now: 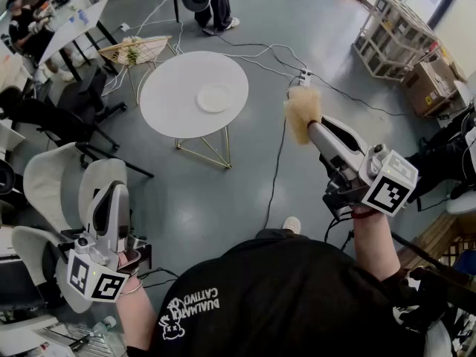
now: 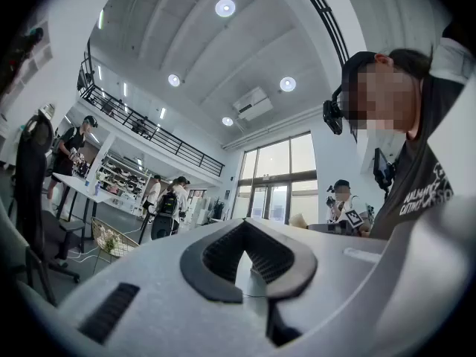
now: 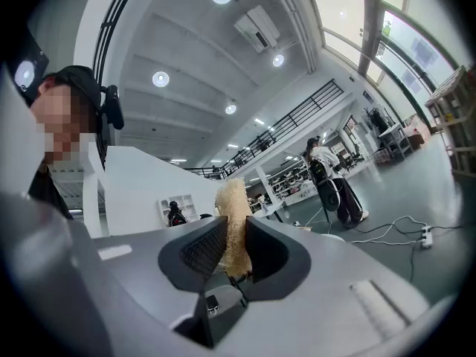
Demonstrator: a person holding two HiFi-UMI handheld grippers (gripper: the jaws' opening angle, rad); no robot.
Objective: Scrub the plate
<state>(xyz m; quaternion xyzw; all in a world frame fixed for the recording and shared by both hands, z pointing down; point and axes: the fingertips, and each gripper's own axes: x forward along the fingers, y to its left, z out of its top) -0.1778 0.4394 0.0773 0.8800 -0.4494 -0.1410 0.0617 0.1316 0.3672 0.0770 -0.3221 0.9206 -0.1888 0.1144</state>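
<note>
Presently: one white plate (image 1: 214, 97), apparently bare, lies flat right of centre on the round white table (image 1: 167, 99), well ahead of me and touched by neither tool. My right gripper (image 1: 307, 127) is clamped on a tan fibrous scrubber (image 1: 302, 110), carried level and aimed toward the table, presumably ready for scrubbing. My left gripper (image 1: 113, 190) is closed on nothing, held low beside a white chair (image 1: 52, 184). Beyond the table, a wire basket (image 1: 136, 50) holds something small and yellowish I cannot identify.
</note>
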